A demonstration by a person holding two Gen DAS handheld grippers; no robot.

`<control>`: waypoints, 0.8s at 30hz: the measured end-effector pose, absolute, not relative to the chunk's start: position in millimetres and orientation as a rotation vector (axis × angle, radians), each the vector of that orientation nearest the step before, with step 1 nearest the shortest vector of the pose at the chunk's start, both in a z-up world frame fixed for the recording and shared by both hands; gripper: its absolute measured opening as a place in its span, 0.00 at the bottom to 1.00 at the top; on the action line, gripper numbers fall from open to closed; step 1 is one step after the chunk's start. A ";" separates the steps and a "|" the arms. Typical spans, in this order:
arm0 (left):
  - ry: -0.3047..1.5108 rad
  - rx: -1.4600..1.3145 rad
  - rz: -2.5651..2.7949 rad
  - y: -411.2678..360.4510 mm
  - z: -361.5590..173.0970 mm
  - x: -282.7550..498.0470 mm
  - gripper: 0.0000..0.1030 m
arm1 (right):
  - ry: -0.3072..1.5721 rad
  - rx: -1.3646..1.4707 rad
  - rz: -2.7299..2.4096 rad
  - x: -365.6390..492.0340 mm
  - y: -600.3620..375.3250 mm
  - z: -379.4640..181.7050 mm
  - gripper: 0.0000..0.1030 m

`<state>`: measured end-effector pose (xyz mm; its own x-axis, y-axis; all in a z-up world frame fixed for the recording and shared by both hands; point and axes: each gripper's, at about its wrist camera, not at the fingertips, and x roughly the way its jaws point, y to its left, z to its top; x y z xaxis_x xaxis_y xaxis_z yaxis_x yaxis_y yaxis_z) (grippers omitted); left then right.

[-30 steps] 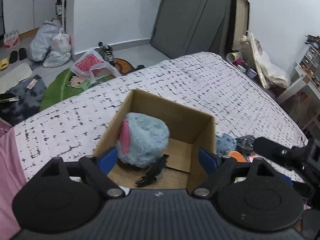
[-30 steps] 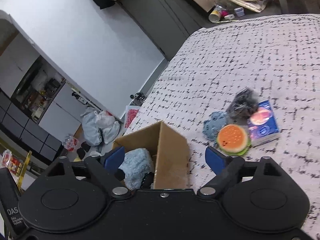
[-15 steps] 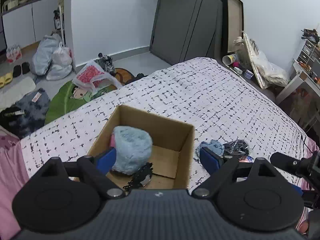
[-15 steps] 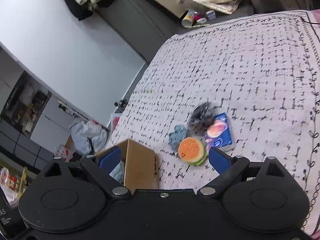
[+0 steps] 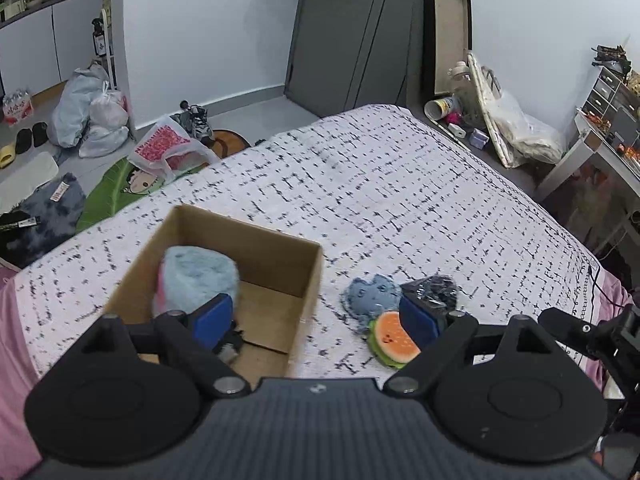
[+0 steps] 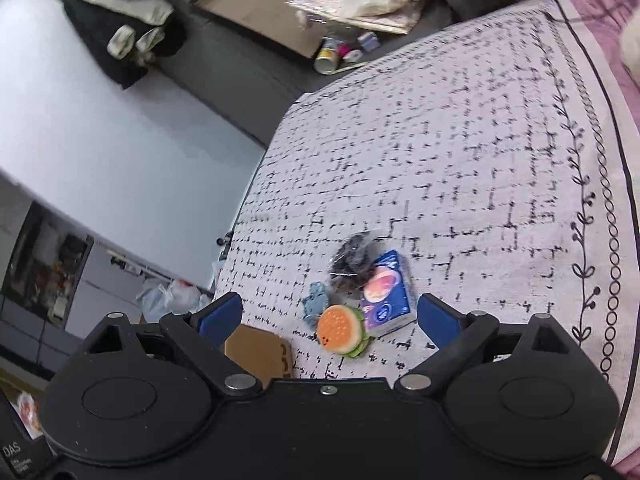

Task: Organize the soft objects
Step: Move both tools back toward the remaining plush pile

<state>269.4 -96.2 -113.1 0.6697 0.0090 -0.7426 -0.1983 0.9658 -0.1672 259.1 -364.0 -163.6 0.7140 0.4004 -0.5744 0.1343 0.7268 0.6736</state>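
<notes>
Left gripper [image 5: 314,318] spread wide, empty; cardboard box [image 5: 280,276] with blue plush [image 5: 198,280] inside lies ahead-left of it. Right gripper [image 6: 330,316] also spread, empty; burger toy [image 6: 342,336] on bed [image 6: 460,160] just ahead between its fingers.

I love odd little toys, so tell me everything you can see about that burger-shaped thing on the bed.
The burger toy is small, round and squishy-looking, with an orange bun dotted with dark specks and a ruffled green lettuce edge beneath. It lies tilted on the patterned bedspread, bun facing up. It leans against a blue packet, with a light blue fabric piece close beside it. Nothing grips it.
</notes>
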 end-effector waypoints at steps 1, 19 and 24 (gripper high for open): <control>0.835 -0.242 0.115 -100.4 -114.1 271.1 0.87 | 0.782 0.775 0.160 259.8 -367.1 -165.9 0.91; 0.937 -0.270 0.109 -162.1 -163.1 309.9 0.87 | 0.882 0.950 0.138 275.6 -393.9 -219.2 0.74; 0.971 -0.287 0.135 -167.6 -182.7 320.9 0.87 | 0.905 0.995 0.165 282.3 -393.5 -232.0 0.68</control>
